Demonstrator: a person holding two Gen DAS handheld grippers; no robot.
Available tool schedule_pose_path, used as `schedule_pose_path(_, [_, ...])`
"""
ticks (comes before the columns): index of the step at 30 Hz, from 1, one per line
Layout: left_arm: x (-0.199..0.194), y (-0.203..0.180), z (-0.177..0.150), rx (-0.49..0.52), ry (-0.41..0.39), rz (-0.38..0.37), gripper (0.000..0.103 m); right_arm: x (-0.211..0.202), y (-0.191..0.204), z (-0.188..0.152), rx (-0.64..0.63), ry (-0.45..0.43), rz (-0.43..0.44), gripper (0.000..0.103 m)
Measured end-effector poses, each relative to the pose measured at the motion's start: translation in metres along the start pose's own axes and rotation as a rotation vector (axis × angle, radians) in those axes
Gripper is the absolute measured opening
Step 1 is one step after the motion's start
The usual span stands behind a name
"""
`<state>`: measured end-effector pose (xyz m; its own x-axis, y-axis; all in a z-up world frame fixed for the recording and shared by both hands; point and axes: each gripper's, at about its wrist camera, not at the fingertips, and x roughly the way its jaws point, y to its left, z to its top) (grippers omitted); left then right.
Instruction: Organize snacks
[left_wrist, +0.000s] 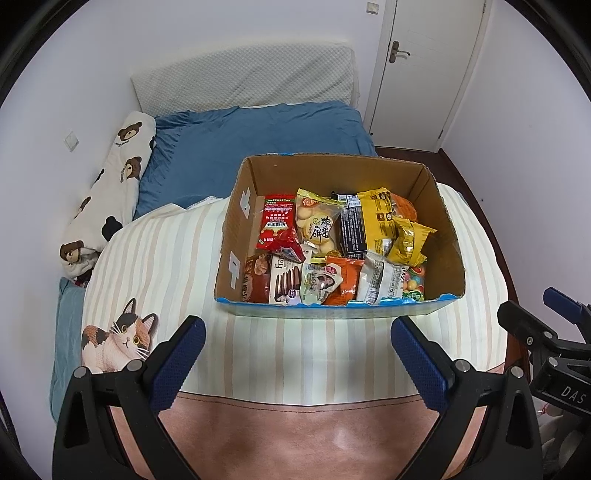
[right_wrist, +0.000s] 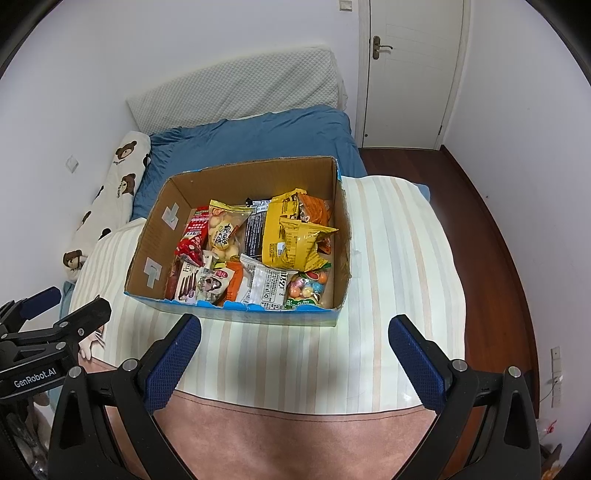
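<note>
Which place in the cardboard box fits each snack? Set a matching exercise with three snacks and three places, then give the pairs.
Snacks, seen from the left wrist view:
1. red foil packet
2. bag of coloured candy balls
3. large yellow crinkled bag

Places in the open brown cardboard box:
A. near right corner
B. far left, by the taped wall
C. far right half

Pairs: 1-B, 2-A, 3-C

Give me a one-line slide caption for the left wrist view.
Open left gripper hovers before a cardboard box of snacks on a striped blanket.
</note>
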<state>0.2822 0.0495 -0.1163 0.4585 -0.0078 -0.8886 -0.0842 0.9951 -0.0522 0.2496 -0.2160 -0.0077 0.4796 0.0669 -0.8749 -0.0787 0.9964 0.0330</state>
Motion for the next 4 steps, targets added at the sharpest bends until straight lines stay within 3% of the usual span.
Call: schedule_pose_path(4, [-0.0018, -0.0007, 0.0001, 0.001, -0.008, 0.001, 0.103, -0.0006, 0.0001, -0.0002, 0.002, -0.001, 0.001, 0.103])
